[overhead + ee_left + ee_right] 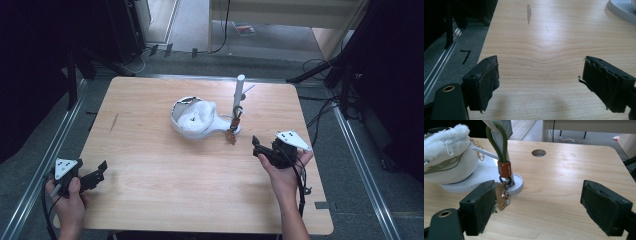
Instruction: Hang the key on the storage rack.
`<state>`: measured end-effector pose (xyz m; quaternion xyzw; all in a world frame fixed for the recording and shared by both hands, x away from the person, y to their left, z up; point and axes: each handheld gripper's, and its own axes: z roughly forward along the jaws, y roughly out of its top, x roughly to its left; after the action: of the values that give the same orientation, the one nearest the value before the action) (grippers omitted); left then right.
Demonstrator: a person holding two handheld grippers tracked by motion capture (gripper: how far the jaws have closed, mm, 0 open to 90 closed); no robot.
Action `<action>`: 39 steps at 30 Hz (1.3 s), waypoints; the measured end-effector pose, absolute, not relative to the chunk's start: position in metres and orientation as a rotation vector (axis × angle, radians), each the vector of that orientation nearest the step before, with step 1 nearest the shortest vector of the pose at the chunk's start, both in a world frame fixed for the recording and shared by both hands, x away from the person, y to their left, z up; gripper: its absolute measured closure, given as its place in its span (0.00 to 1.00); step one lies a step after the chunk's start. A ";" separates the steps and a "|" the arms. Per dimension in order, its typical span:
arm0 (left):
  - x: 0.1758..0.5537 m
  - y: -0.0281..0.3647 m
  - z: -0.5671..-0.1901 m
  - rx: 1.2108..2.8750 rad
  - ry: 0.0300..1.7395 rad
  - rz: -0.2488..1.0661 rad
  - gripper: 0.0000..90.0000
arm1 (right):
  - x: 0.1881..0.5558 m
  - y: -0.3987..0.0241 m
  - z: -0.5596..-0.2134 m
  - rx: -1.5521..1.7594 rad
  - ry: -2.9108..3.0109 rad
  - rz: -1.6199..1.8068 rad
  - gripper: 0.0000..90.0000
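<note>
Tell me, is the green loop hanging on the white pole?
Yes. The green loop hangs around the white pole, with its orange clasp and charm dangling by the base.

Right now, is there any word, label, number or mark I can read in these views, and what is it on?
"7": a dark mark shaped like that digit, on the grey floor beside the table.
Small pale print on the orange band of the green cord loop: too small to read.
Nothing else legible.

Each hand carries a black two-jaw gripper, the left gripper (98, 172) and right gripper (256, 146) alike topped by a grey three-cornered plate (dotted with small dark holes), trailing black cable, with worn, fraying dark pads (489, 80).
</note>
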<state>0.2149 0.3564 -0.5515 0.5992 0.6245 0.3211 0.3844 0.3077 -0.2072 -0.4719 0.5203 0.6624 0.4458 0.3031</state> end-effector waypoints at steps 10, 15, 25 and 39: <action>0.215 0.356 -0.552 1.526 1.592 0.816 0.16 | 0.296 -0.233 -0.480 1.426 1.751 1.157 0.00; 0.215 0.357 -0.552 1.526 1.593 0.816 0.16 | 0.289 -0.245 -0.487 1.427 1.748 1.109 0.00; 0.215 0.357 -0.552 1.524 1.595 0.817 0.16 | 0.279 -0.270 -0.500 1.469 1.735 1.085 0.00; 0.215 0.357 -0.552 1.516 1.597 0.815 0.16 | 0.261 -0.304 -0.514 1.517 1.708 1.016 0.00</action>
<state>0.2148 0.3572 -0.5516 0.5955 0.6272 0.3203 0.3866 0.2606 -0.3037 -0.5139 0.5759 0.6483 0.3857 0.3151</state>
